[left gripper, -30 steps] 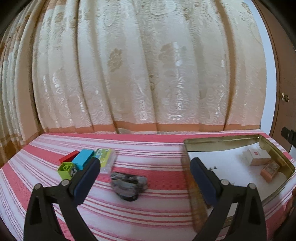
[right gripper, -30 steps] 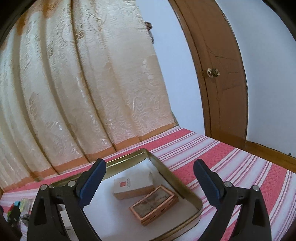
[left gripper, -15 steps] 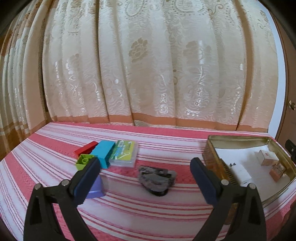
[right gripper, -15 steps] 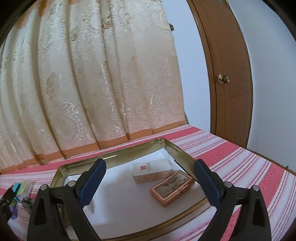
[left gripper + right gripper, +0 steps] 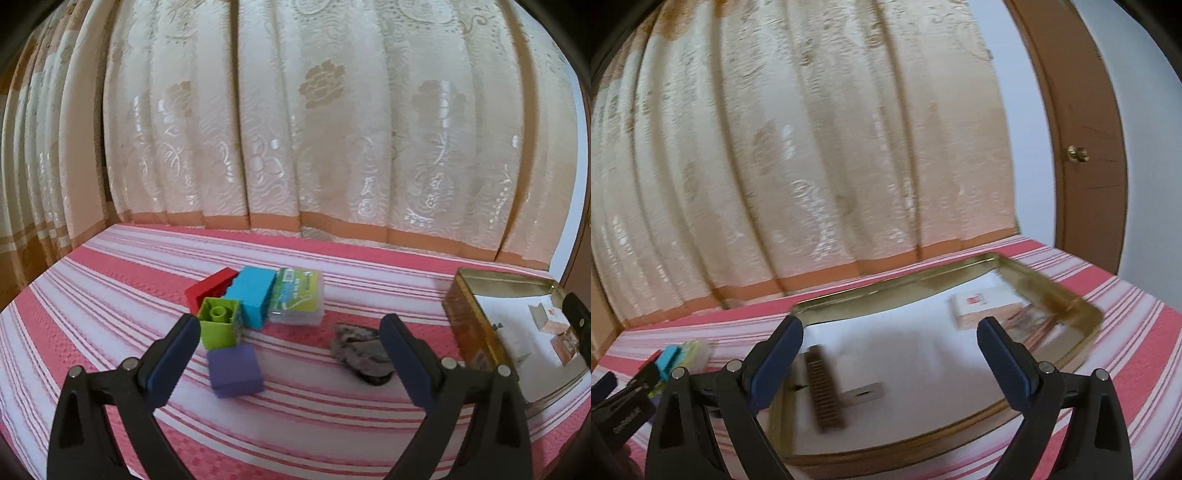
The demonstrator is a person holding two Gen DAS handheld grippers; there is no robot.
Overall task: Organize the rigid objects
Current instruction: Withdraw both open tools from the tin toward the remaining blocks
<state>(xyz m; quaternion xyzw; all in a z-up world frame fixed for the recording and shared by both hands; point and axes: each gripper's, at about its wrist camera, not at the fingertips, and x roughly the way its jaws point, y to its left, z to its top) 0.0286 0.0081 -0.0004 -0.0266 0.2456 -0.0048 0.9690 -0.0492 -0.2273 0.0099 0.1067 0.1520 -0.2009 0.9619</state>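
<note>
the left gripper (image 5: 288, 339) hangs above the striped pink bedspread (image 5: 110, 295) with its jaws spread wide and nothing between them. ahead of it a cluster of small hard things lies near the middle of the bedspread: a red block (image 5: 210, 286), a long blue block (image 5: 255, 295) touching it, a lime green block (image 5: 218, 326) with a round stud on top, a purple cube (image 5: 234, 371) just in front of the green one, and a clear flat case with a green card inside (image 5: 297, 297) against the blue block. a grey lumpy stone (image 5: 360, 347) sits apart, between the cluster and the gold tin (image 5: 467, 328) at the right edge.

the right gripper (image 5: 890, 354) hovers over that tin (image 5: 1082, 306), jaws equally wide and empty. the tin is lined white and holds a white box with a red mark (image 5: 986, 301) and a copper-coloured flat box (image 5: 1027, 317) in its far corner, and a brown comb-like piece (image 5: 825, 391), blurred, near the left wall.
</note>
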